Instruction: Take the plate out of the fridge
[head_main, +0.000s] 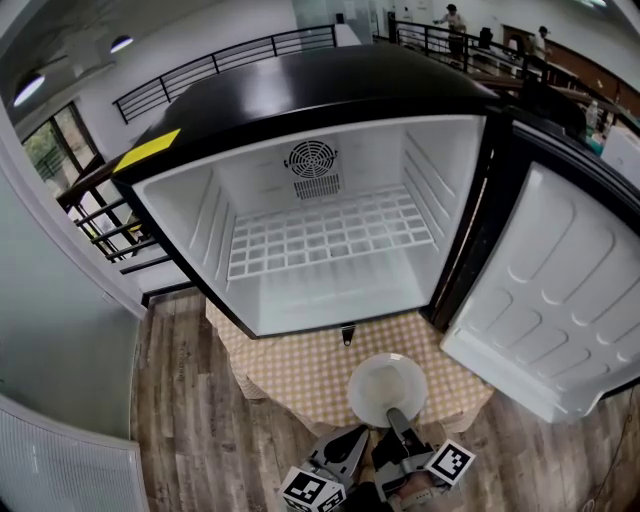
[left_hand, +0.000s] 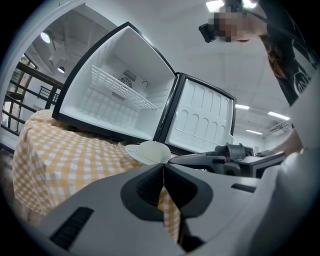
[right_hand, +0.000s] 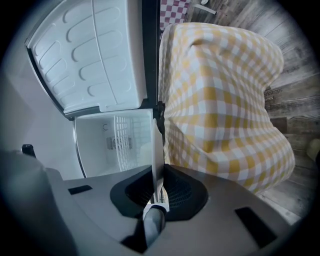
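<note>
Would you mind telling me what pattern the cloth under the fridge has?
The cloth is yellow-and-white checked, which shows most clearly in the right gripper view.

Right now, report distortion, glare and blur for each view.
Head view: fisheye bows the fridge edges, with even light and a sharp picture. Left gripper view: dark round vignette, ceiling lights glare at top. Right gripper view: picture rolled sideways, the plate edge-on and soft.

Near rim of the plate (head_main: 385, 380) behind the right gripper (head_main: 396, 413); fridge door (head_main: 560, 290) past the right edge

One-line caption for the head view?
Right claw grips the white plate outside the open fridge, which stands on a checkered cloth.
</note>
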